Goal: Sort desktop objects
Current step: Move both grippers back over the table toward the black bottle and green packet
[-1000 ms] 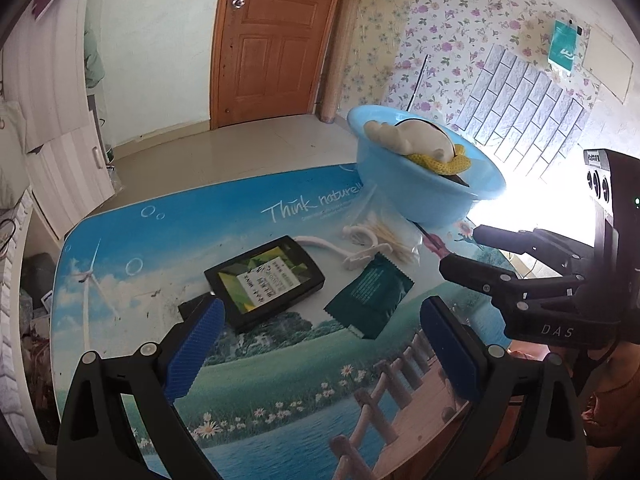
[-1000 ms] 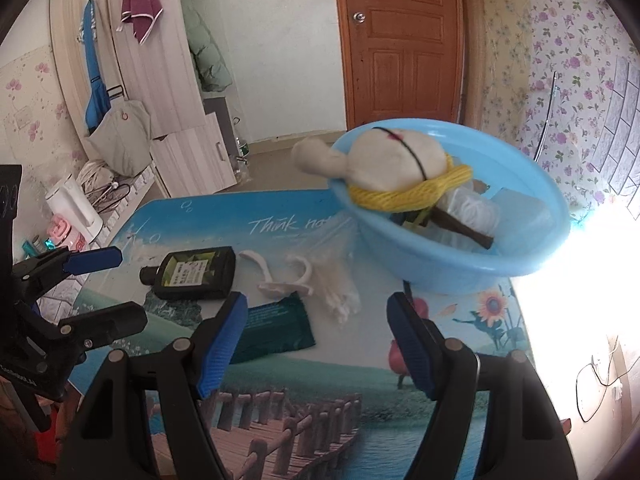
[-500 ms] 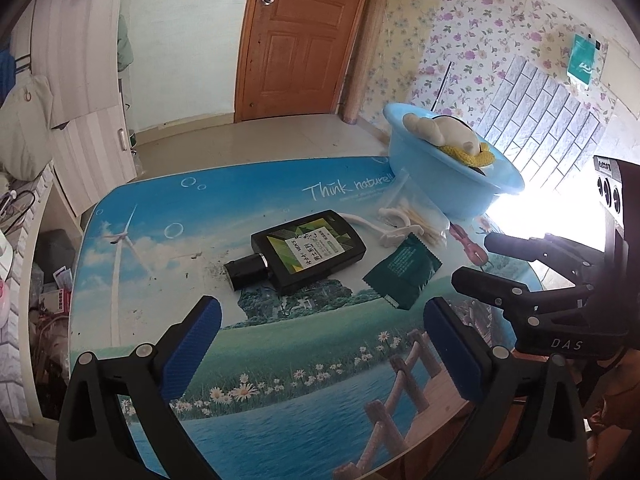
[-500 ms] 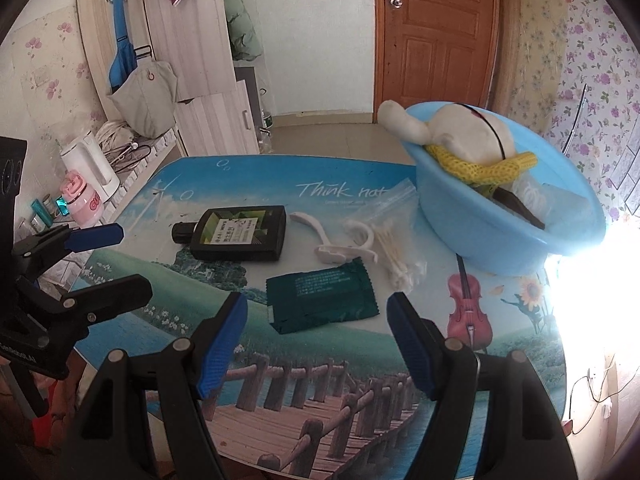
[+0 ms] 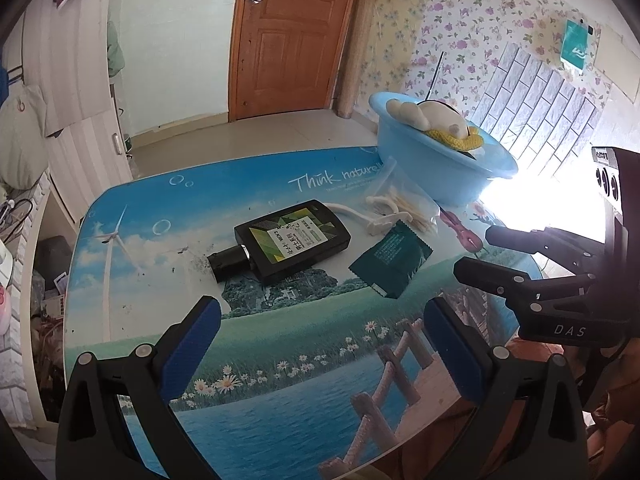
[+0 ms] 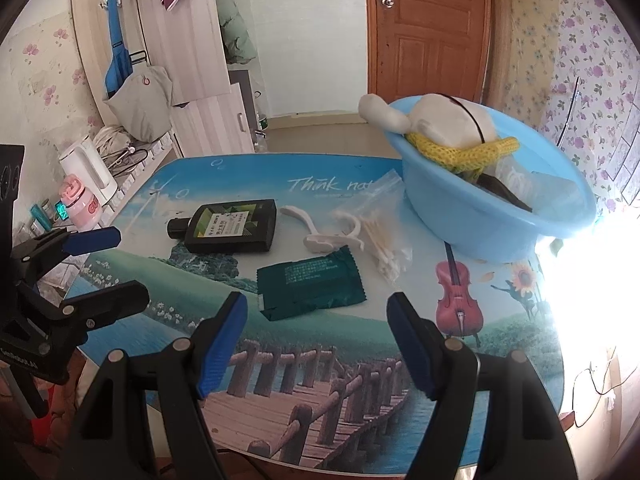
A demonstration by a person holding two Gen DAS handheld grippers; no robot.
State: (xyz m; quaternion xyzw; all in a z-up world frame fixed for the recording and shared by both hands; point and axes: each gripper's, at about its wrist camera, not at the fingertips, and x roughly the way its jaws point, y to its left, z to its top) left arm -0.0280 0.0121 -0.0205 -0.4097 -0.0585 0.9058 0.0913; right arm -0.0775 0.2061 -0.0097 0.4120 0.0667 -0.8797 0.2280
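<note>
While four loose items are left lying beside the blue basin (image 6: 472, 236), the sorting is judged to be only partly done. Nearest the basin, a clear bag of cotton swabs (image 6: 386, 246) is seen just beside its wall; a white plastic hanger (image 6: 320, 236) lies touching the bag on the side away from the basin, a dark green sachet (image 6: 310, 280) is placed next to it, and a black bottle (image 6: 232, 226) is laid flat farthest from the basin. A soft toy (image 6: 436, 118) with a yellow knitted scarf is already piled high in the basin. Trouble is judged likeliest with the flat sachet, which could be pushed along the slick printed surface (image 6: 320, 364) rather than pinched, and with the overfull basin, from which the toy could be knocked by a careless drop. The right hand-held gripper (image 6: 316, 340) is held over the edge of the surface far from the basin, tilted downward toward the sachet, its jaws wide and empty. The left hand-held gripper (image 5: 320, 340) is angled likewise toward the bottle, also wide and holding nothing.
</note>
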